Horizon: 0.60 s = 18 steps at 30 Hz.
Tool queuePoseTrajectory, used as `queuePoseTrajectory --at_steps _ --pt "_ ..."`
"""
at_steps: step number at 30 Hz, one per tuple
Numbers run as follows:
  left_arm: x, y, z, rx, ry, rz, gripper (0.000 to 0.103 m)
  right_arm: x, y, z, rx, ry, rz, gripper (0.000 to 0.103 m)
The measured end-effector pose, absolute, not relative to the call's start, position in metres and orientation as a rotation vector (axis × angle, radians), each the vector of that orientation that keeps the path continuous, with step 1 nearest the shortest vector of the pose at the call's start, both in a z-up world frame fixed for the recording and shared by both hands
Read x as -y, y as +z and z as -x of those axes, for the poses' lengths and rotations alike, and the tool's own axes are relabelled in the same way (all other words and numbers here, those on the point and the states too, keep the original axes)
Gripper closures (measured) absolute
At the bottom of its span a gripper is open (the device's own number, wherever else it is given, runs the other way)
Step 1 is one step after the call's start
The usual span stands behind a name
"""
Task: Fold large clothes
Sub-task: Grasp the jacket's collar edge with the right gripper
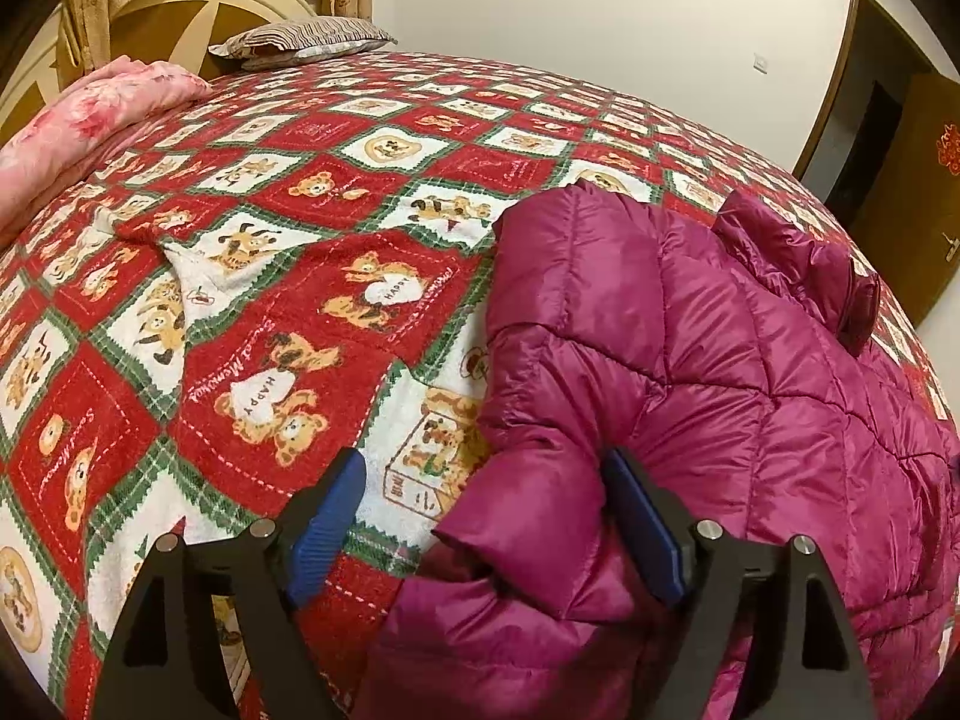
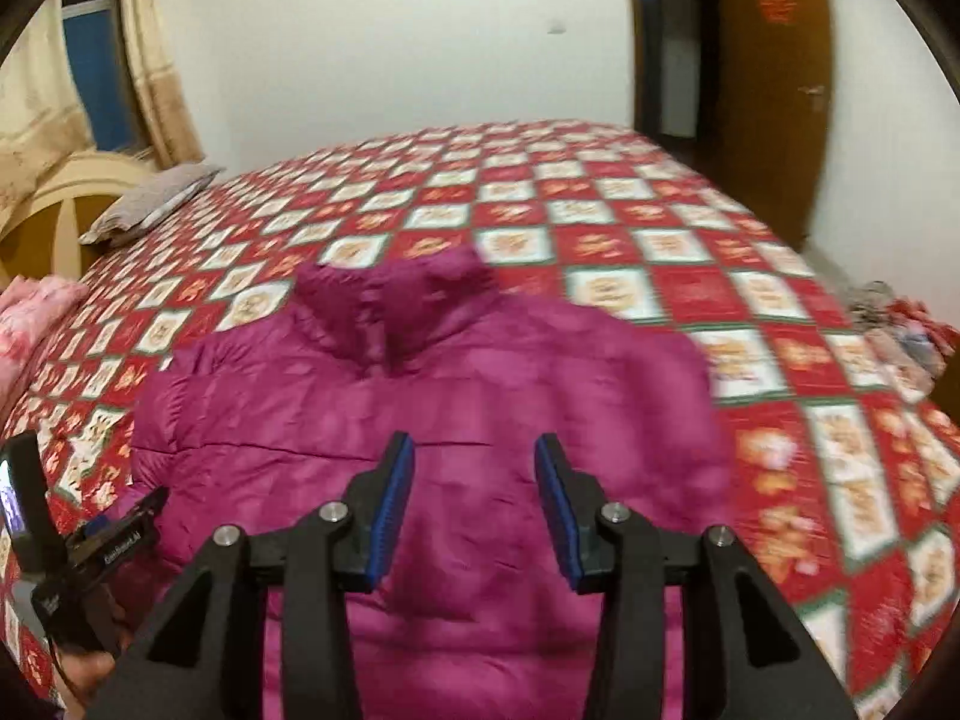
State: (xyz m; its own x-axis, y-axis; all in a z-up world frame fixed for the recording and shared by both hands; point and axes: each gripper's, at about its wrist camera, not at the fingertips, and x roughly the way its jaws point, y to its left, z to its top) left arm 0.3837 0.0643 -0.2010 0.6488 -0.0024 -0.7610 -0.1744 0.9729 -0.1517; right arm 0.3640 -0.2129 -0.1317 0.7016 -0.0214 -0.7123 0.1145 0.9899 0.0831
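Behind the bed I see a pale wall, a curtain by the window and a brown wooden door (image 2: 774, 90). The bed (image 1: 252, 312) is covered with a red, white and green cloth full of small bears, and it is my working surface.

On it lies the magenta padded jacket (image 2: 456, 420), with its collar (image 2: 390, 306) pointing to the far side of the bed. A sleeve (image 1: 528, 516) seems to be already laid over the body on my left side, so I judge that the first fold is done or nearly done there. What I think is left: the other side, and then folding the body in half. The jacket is not yet a compact packet.

My left gripper (image 1: 486, 528) has its jaws spread wide. The sleeve fabric bulges between them, but the pads do not press it; one pad stands over the bedcover, the other just beside the cloth. My right gripper (image 2: 474, 510) hovers above the middle of the jacket, with jaws partly apart and nothing pinched.

About containers: I see no box, basket or drawer for the jacket. Only a pillow (image 1: 306, 42) and a pink blanket (image 1: 78, 120) lie near the headboard.
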Motion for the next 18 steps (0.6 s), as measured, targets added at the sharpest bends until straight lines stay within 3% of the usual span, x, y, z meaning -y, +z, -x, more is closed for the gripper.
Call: queuePoseTrajectory --at_steps 3,6,10,14,18 --pt "-0.068 -0.199 -0.381 -0.854 0.072 0.252 0.019 0.217 -0.184 -0.377 -0.936 -0.067 -0.163 0.058" --pt "-0.069 -0.183 -0.372 -0.842 0.069 0.237 0.019 0.222 -0.189 -0.363 -0.883 -0.045 -0.159 0.059" --pt "-0.057 -0.144 -0.37 -0.742 0.042 0.183 0.019 0.226 -0.175 -0.366 -0.934 -0.027 -0.154 0.058" --pt "-0.043 -0.127 -0.401 -0.752 0.003 0.203 0.019 0.242 -0.13 -0.38 -0.852 -0.024 -0.239 0.056" --pt "-0.028 -0.148 -0.434 -0.802 0.003 0.209 0.019 0.246 -0.107 -0.43 -0.829 -0.057 -0.261 0.042"
